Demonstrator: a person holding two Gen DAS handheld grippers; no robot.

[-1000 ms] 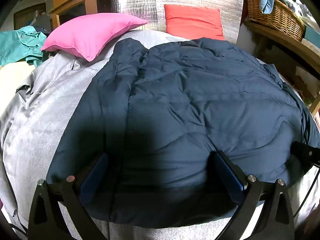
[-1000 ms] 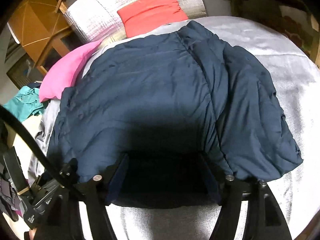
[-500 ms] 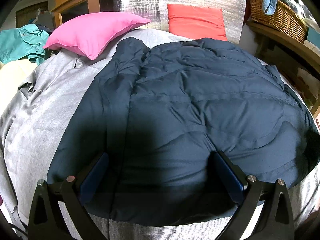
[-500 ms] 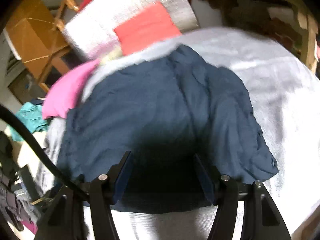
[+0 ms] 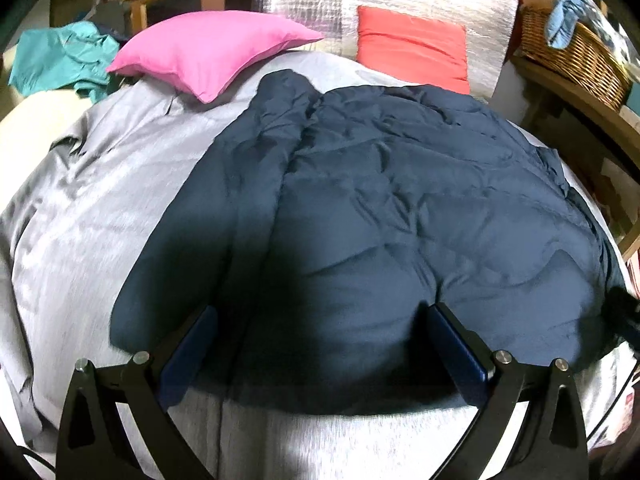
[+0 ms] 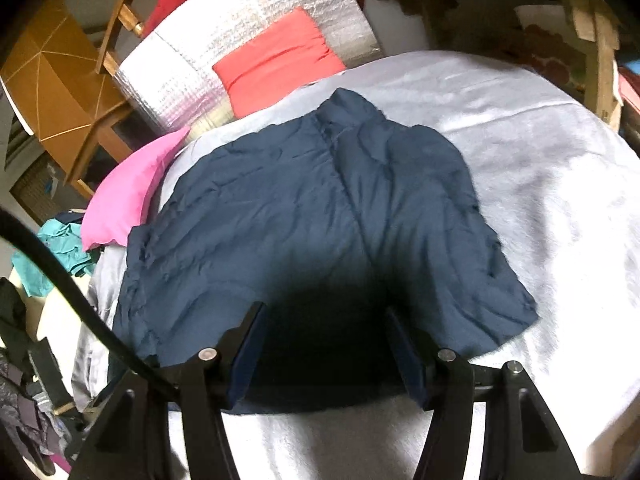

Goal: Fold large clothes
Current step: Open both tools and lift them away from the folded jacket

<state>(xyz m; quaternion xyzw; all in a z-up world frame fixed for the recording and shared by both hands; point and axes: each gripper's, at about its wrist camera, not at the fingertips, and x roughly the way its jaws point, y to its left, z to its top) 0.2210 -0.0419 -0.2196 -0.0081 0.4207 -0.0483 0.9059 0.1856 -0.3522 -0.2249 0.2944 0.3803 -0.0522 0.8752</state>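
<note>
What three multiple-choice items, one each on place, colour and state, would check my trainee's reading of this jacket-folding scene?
1. Where does the dark blue jacket lie?
A. in the wicker basket
B. spread on the grey bed cover
C. on the floor

2. What colour is the pillow at the jacket's far left in the left wrist view?
A. pink
B. green
C. white

3. How does the right gripper stand?
A. shut on a pillow
B. open, over the jacket's near edge
C. out of view

Answers: 1 B, grey bed cover shows around the jacket; 2 A, it is bright pink; 3 B, its pads stand apart.
</note>
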